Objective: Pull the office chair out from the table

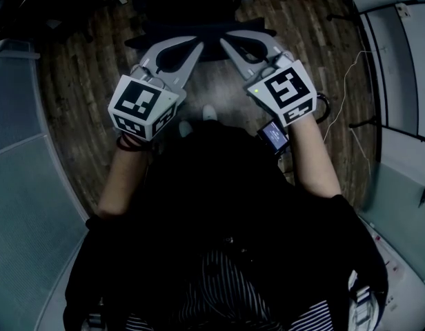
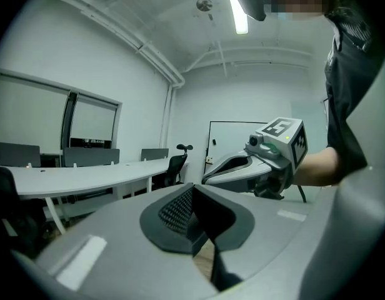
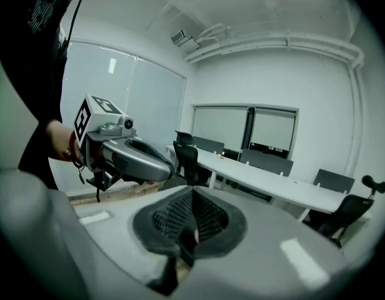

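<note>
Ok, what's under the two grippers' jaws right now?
A dark office chair on wooden floor, below the shut left gripper and right gripper. Its seat and base are lost in shadow; contact can't be seen.

The head view is dim and underexposed: the chair (image 1: 211,36) and the person's dark clothes merge into one black mass, and the floor (image 1: 81,81) shows dull, with little shadow detail. Its edges bow outward. Both gripper views are brighter, with a cool, greenish cast on pale walls. A ceiling strip light (image 2: 240,14) burns out to white glare. The near jaws look soft and out of focus, while the far table (image 3: 286,180) is sharper. Straight lines curve and the corners fall to black.
</note>
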The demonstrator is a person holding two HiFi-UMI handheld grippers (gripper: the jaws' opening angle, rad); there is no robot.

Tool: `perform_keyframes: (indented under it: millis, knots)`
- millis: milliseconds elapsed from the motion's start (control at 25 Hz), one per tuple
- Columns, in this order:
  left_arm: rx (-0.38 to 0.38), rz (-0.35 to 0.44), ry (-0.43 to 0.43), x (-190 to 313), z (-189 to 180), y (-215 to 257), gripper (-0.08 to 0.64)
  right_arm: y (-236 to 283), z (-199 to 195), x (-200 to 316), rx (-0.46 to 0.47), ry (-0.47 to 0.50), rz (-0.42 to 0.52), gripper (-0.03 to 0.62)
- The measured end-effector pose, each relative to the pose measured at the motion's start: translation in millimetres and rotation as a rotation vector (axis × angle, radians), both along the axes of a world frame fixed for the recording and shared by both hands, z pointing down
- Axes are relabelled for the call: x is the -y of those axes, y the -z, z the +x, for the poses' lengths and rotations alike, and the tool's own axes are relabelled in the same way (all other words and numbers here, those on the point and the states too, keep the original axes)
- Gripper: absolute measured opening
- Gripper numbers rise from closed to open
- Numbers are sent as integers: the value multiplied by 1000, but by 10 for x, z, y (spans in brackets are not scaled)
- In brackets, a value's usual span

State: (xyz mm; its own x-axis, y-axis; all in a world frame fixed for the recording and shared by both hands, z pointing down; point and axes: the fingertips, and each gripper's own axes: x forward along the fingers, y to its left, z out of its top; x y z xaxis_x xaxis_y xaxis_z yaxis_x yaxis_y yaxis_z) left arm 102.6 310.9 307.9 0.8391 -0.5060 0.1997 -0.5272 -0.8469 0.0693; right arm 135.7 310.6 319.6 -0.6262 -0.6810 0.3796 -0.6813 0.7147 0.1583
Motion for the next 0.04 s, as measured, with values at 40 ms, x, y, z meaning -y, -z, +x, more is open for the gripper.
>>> perform_keyframes:
  millis: [40]
  knots:
    - [4,1,-1,-14,4,-11,6,-4,8,-8,2,-1,-1,0]
